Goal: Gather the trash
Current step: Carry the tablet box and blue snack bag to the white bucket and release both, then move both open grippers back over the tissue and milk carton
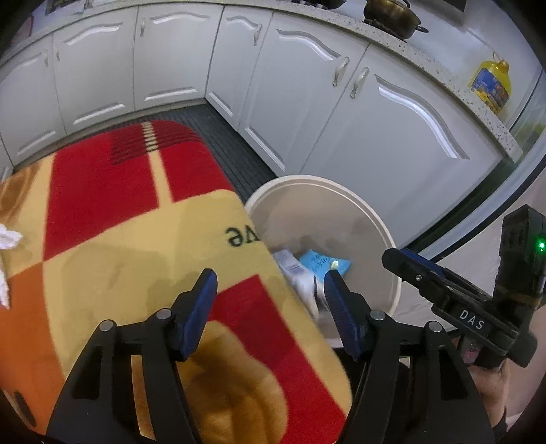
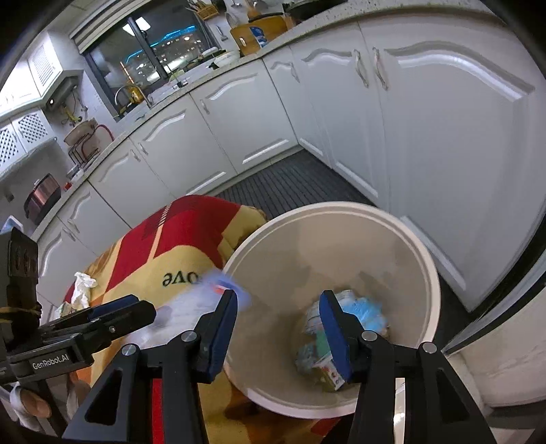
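Observation:
A white round bin (image 1: pixel 375 225) stands on the floor beside a table with a red, yellow and orange cloth (image 1: pixel 136 246). Blue and white packets (image 1: pixel 320 264) lie in the bin. My left gripper (image 1: pixel 271 307) is open and empty over the table's edge by the bin. My right gripper (image 2: pixel 278 328) is open over the bin (image 2: pixel 402 239), above crumpled blue and white wrappers (image 2: pixel 361 312). A blurred white and blue wrapper (image 2: pixel 211 293) is in the air by the bin's left rim, just beyond its left finger. White crumpled paper (image 2: pixel 82 287) lies on the cloth at the left.
White kitchen cabinets (image 1: pixel 307 102) wrap around behind, with a dark ribbed floor mat (image 1: pixel 232 147) in the corner. A yellow oil bottle (image 1: pixel 491 85) and a pot (image 1: pixel 392 17) stand on the counter. The right gripper's body (image 1: pixel 471 307) shows at the right of the left wrist view.

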`<state>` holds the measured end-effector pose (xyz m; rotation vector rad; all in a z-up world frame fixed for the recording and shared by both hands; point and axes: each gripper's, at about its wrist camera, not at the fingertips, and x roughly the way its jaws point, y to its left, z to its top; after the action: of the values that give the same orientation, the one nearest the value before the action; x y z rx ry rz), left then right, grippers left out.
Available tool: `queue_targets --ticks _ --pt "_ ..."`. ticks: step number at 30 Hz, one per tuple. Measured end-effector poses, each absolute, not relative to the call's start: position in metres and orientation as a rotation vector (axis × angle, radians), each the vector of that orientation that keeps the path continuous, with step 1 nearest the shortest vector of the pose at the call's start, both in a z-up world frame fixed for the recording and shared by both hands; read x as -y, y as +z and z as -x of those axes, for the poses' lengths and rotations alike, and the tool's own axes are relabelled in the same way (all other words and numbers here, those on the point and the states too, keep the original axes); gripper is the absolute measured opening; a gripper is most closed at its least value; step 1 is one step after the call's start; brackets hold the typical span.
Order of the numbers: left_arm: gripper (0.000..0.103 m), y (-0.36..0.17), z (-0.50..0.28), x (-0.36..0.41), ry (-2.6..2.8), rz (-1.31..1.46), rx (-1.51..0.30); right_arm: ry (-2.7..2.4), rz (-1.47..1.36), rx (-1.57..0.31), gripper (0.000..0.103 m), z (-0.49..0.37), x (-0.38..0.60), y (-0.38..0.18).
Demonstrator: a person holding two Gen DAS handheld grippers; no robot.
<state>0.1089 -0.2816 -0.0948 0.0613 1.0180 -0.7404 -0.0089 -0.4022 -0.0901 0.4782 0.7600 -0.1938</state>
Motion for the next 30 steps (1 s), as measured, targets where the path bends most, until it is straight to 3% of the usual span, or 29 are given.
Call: queue_targets --ticks 15,21,30 --pt "0.064 -0.079 -0.096 0.22 -0.612 -0.069 -0.925 -0.103 -0.402 -0.763 0.049 0.001 0.347 -0.073" --pt "0.064 -0.072 -0.094 0.189 -0.565 -0.048 -0.906 -0.05 -0.365 -0.747 0.061 -0.005 0.319 -0.061" --pt "0.064 -0.067 -0.099 0.117 -0.456 -0.03 -0.897 0.061 -0.302 -0.764 0.061 -0.022 0.267 -0.054"
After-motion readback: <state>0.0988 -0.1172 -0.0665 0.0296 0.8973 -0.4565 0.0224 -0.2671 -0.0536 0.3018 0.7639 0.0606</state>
